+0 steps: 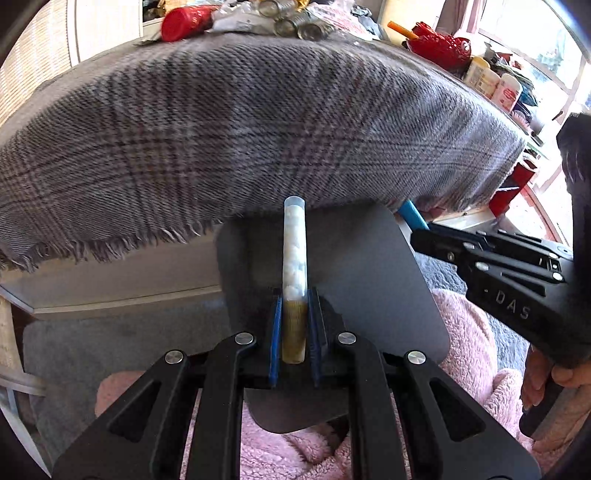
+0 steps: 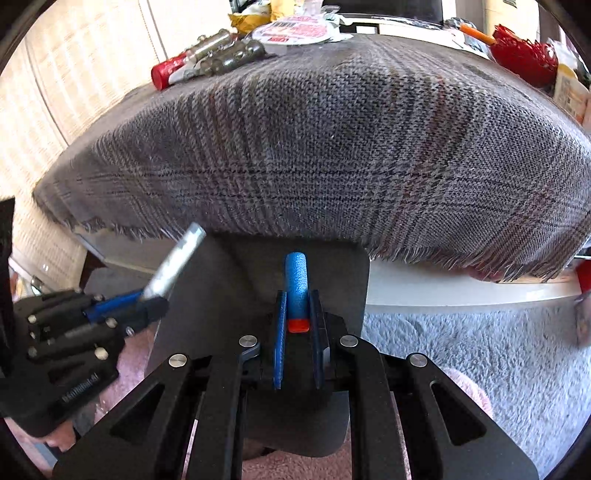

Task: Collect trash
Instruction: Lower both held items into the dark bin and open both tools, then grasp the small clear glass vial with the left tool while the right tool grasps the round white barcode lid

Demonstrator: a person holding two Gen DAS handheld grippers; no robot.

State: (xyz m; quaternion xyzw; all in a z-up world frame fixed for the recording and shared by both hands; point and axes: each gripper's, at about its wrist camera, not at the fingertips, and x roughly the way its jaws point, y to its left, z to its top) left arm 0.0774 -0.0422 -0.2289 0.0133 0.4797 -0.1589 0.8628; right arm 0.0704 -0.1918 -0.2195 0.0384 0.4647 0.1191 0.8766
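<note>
Left gripper: blue pads pinched on a clear tube, held low on its amber base, with white pellet-like filling above and the open end pointing away from the camera. Right gripper: pads clamped on a blue foam dart, orange tip toward the wrist, blue body sticking out forward. Both claws are nearly pressed together, each with its piece between the pads.

Both point down over the same dark grey flat bin lid or panel, which sits just under the fingertips in either view; what it belongs to I cannot tell. From the left wrist the right gripper enters at the right edge with the dart's blue end showing. From the right wrist the left gripper sits at lower left, with the tube angled up and right.

Beyond the panel: a table edge draped with grey plaid cloth, its fringe hanging just past the tube's tip. On the cloth's far side there is more clutter: a red cap, clear jars, a round printed lid, and a red object with an orange stick. A pink fleece and grey carpet lie below.
</note>
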